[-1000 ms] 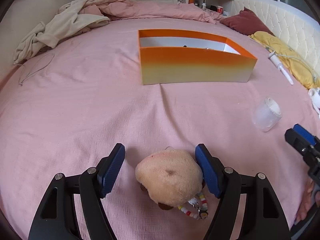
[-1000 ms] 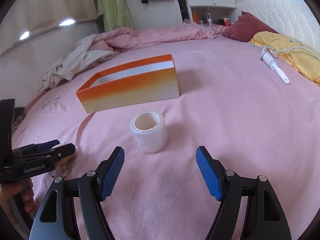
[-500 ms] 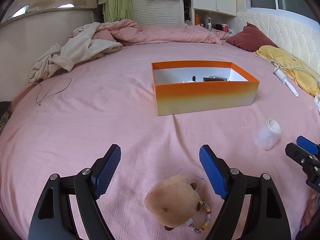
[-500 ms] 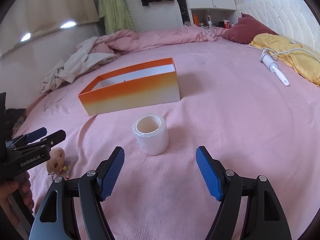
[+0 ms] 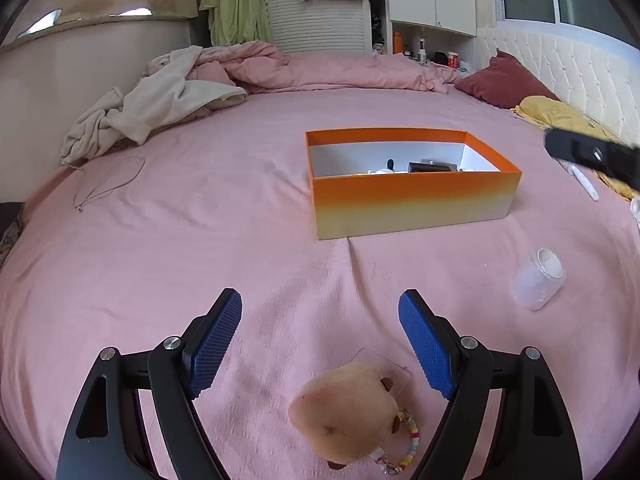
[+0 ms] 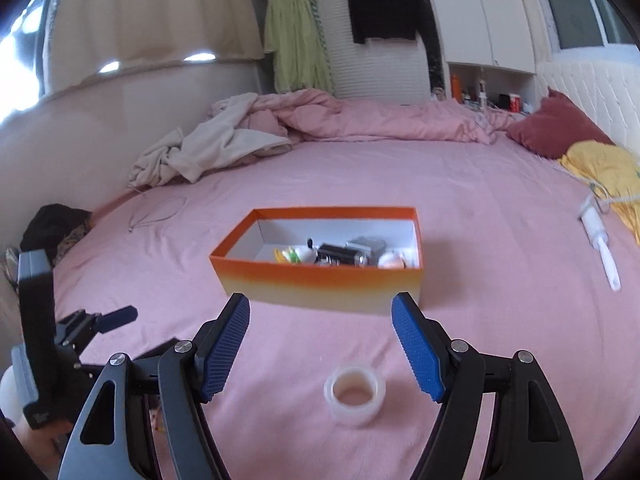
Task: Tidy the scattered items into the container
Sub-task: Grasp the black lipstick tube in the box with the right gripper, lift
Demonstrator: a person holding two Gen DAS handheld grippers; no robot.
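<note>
Left gripper (image 5: 320, 344): jaws spread wide, nothing between the pads, held above the pink bedspread (image 5: 200, 240). A plush hamster keychain (image 5: 348, 412) lies on the sheet just below and between the fingers, nearer the right one, touching neither; a beaded strap (image 5: 410, 440) trails from its near side.

Right gripper (image 6: 320, 350): jaws likewise released and empty. A roll of clear tape (image 6: 355, 394) stands on end on the spread, below and between its fingers, apart from both. In the left wrist view the same roll sits off to the right.

Mid-distance: orange box (image 5: 412, 204), open-topped, fading to pale at the base, resting flat on the bed. Several small items already lie inside (image 6: 340, 254), including a dark object and something yellow; details too blurred to name.

Farther right: a white handled tool (image 6: 600, 248) with cord, beside a yellow cloth (image 6: 604, 168). A thin cord loop (image 5: 108, 184) lies left of the box.

Far edge: crumpled beige garment (image 5: 160, 108), bunched pink duvet (image 5: 320, 72), dark red pillow (image 5: 504, 84).
</note>
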